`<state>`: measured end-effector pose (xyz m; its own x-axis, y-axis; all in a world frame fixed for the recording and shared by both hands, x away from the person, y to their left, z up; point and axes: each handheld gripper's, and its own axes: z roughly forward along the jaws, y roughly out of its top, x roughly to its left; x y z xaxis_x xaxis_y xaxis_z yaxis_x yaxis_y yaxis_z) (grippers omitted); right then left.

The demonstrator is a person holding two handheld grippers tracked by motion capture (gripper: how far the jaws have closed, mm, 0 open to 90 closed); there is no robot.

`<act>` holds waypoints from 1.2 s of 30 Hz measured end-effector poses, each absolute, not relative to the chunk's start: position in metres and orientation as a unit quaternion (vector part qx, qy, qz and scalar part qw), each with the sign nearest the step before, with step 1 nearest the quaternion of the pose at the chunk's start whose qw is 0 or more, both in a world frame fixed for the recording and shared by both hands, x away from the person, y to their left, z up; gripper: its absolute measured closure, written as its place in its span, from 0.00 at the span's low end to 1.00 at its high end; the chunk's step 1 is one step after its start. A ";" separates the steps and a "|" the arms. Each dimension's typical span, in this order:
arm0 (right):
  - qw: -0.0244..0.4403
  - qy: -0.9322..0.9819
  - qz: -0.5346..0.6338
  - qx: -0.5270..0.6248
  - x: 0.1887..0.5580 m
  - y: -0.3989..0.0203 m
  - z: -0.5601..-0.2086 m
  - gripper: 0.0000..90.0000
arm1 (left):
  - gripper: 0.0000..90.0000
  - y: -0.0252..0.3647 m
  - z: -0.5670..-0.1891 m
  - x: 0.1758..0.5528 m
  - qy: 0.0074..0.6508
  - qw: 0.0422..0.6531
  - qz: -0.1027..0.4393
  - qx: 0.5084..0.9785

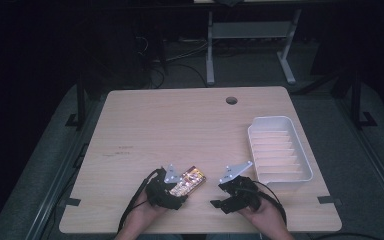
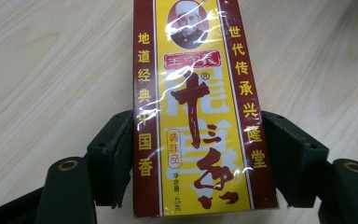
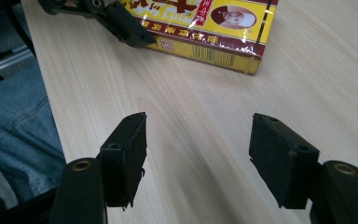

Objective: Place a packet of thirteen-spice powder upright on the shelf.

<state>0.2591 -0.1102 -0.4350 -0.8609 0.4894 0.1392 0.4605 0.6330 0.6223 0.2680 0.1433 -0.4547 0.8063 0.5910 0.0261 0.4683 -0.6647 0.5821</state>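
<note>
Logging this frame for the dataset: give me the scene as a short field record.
surface: wooden table
item in hand: yellow and red box, flat on the table near its front edge
left gripper: jaws on both long sides of the box, pads at its edges
right gripper: jaws open, nothing between them, just right of the box
other item: white tray, ribbed inside, at the table's right side
tray contents: none seen
</note>
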 end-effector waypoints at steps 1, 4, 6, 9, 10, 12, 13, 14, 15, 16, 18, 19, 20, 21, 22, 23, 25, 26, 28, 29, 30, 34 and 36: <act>0.022 0.903 0.339 0.264 0.259 -0.110 -0.435 0.40 | 0.35 0.143 -0.455 0.268 0.292 0.287 0.106 0.906; 0.018 0.902 0.340 0.266 0.259 -0.111 -0.434 0.41 | 0.35 0.144 -0.455 0.268 0.292 0.288 0.105 0.906; 0.017 0.901 0.342 0.267 0.259 -0.112 -0.434 0.41 | 0.36 0.144 -0.455 0.268 0.292 0.290 0.103 0.906; 0.009 0.897 0.348 0.271 0.261 -0.113 -0.434 0.39 | 0.36 0.144 -0.453 0.267 0.288 0.296 0.099 0.905; 0.005 0.895 0.351 0.275 0.261 -0.115 -0.433 0.39 | 0.36 0.145 -0.452 0.266 0.288 0.299 0.098 0.904; 0.004 0.893 0.354 0.277 0.261 -0.115 -0.433 0.39 | 0.36 0.147 -0.449 0.266 0.287 0.307 0.101 0.902; 0.006 0.893 0.355 0.277 0.261 -0.115 -0.433 0.39 | 0.36 0.149 -0.449 0.266 0.288 0.312 0.099 0.900; 0.006 0.893 0.355 0.277 0.261 -0.115 -0.433 0.39 | 0.36 0.149 -0.449 0.266 0.288 0.312 0.099 0.900; 0.006 0.892 0.357 0.279 0.261 -0.115 -0.433 0.38 | 0.36 0.150 -0.448 0.265 0.288 0.314 0.099 0.899; 0.005 0.891 0.358 0.278 0.262 -0.115 -0.433 0.38 | 0.36 0.151 -0.447 0.265 0.289 0.317 0.100 0.898; 0.004 0.891 0.361 0.277 0.262 -0.114 -0.433 0.35 | 0.36 0.152 -0.446 0.265 0.288 0.320 0.103 0.897; 0.004 0.890 0.363 0.277 0.263 -0.114 -0.433 0.33 | 0.36 0.152 -0.445 0.264 0.287 0.325 0.102 0.895; 0.004 0.889 0.364 0.278 0.263 -0.113 -0.434 0.32 | 0.36 0.152 -0.444 0.264 0.286 0.326 0.103 0.895; 0.004 0.889 0.364 0.278 0.263 -0.113 -0.434 0.32 | 0.36 0.152 -0.444 0.264 0.286 0.326 0.103 0.895; -0.006 0.887 0.366 0.282 0.264 -0.113 -0.434 0.30 | 0.36 0.152 -0.444 0.263 0.285 0.328 0.105 0.894; -0.009 0.886 0.369 0.282 0.265 -0.113 -0.435 0.29 | 0.36 0.151 -0.443 0.262 0.280 0.333 0.108 0.894; -0.009 0.885 0.369 0.283 0.265 -0.113 -0.435 0.29 | 0.36 0.151 -0.442 0.261 0.276 0.334 0.109 0.895; -0.012 0.883 0.372 0.285 0.266 -0.113 -0.435 0.29 | 0.36 0.151 -0.442 0.260 0.274 0.336 0.110 0.894; -0.021 0.878 0.382 0.288 0.270 -0.114 -0.434 0.29 | 0.36 0.150 -0.440 0.259 0.271 0.341 0.113 0.893; -0.021 0.878 0.382 0.288 0.270 -0.114 -0.434 0.29 | 0.36 0.149 -0.440 0.258 0.269 0.343 0.112 0.893; -0.026 0.874 0.386 0.293 0.271 -0.115 -0.433 0.29 | 0.36 0.148 -0.439 0.257 0.265 0.346 0.113 0.893; -0.024 0.873 0.388 0.294 0.272 -0.115 -0.433 0.29 | 0.36 0.146 -0.438 0.254 0.259 0.352 0.113 0.892; -0.026 0.872 0.389 0.297 0.273 -0.113 -0.433 0.29 | 0.36 0.144 -0.436 0.252 0.251 0.361 0.117 0.891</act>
